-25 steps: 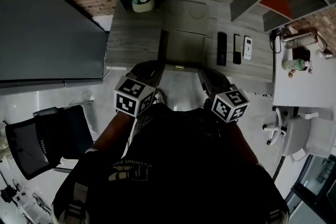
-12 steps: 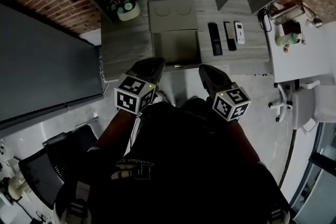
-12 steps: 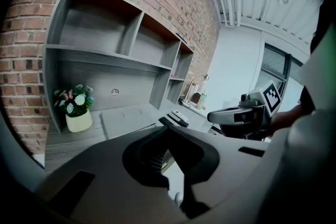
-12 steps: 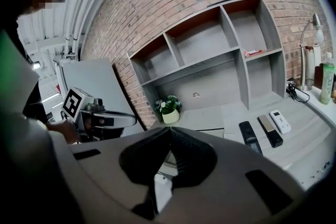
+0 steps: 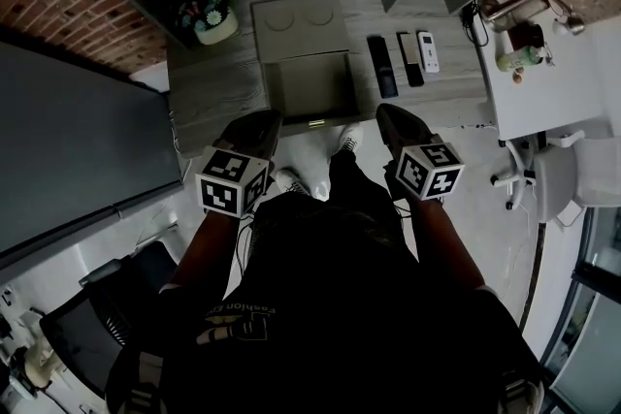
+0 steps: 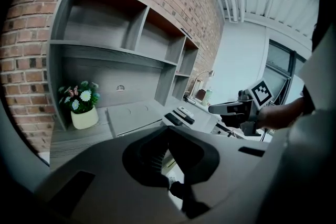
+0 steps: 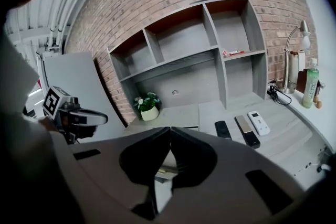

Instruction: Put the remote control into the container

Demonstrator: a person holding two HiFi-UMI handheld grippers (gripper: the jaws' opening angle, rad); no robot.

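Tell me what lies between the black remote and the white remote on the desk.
A third remote, dark and slim, lies between the black remote and white remote, clearest in the right gripper view.

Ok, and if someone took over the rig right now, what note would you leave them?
Left gripper: shut, empty, near the desk front edge.
Right gripper: shut, empty, likewise.
The open container sits on the desk and looks empty; black remote, middle remote and white remote lie side by side to its right.
Done: nothing.
Left: grasp a remote, put it in the container.
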